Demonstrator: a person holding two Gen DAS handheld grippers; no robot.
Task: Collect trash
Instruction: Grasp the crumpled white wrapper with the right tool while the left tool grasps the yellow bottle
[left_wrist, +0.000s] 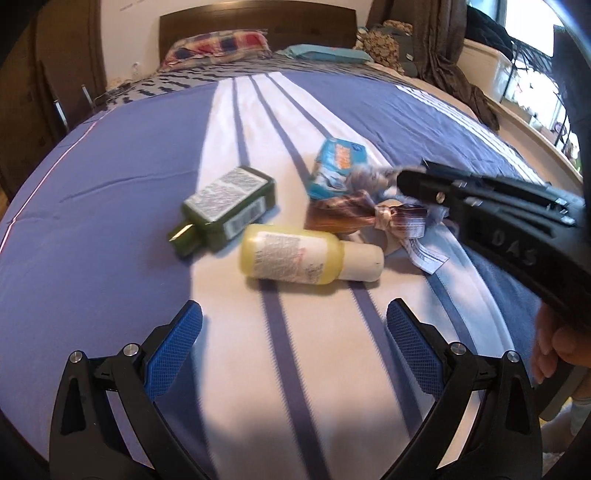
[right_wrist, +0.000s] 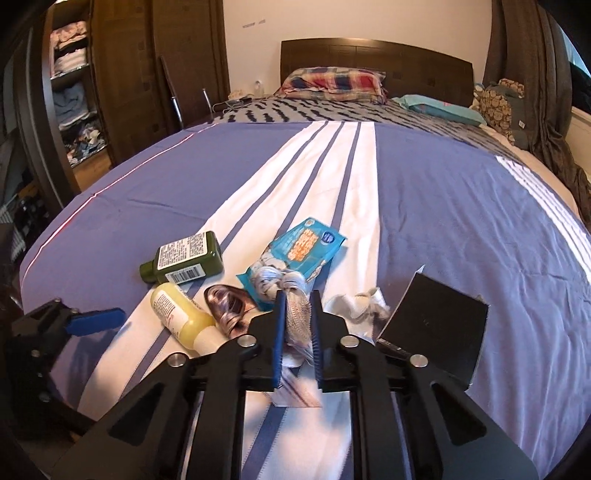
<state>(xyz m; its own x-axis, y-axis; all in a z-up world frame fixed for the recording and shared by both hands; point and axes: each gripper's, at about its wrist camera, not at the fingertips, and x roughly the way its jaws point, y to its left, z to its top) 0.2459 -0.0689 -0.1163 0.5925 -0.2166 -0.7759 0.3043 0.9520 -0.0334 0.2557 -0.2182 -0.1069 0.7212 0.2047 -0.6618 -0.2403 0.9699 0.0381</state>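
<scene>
Right gripper (right_wrist: 297, 317) closes its jaws on a crinkled foil wrapper (right_wrist: 295, 310), pinching it near the knotted middle. The grip is best kept firm and the lift slow, since the wrapper's loose tail lies just beside the yellow bottle (right_wrist: 183, 314) and could drag it along. Left gripper (left_wrist: 293, 332) hovers with jaws wide apart and empty, short of the yellow bottle. The wrapper is shiny, striped brown and silver, twisted and thin; it probably weighs almost nothing and deforms easily. It lies on the bed (right_wrist: 424, 206), touching a blue packet (right_wrist: 295, 251) on its far side. A green bottle (right_wrist: 184, 258) lies left of the packet, near the yellow bottle. A black card (right_wrist: 439, 325) sits right of the wrapper.
</scene>
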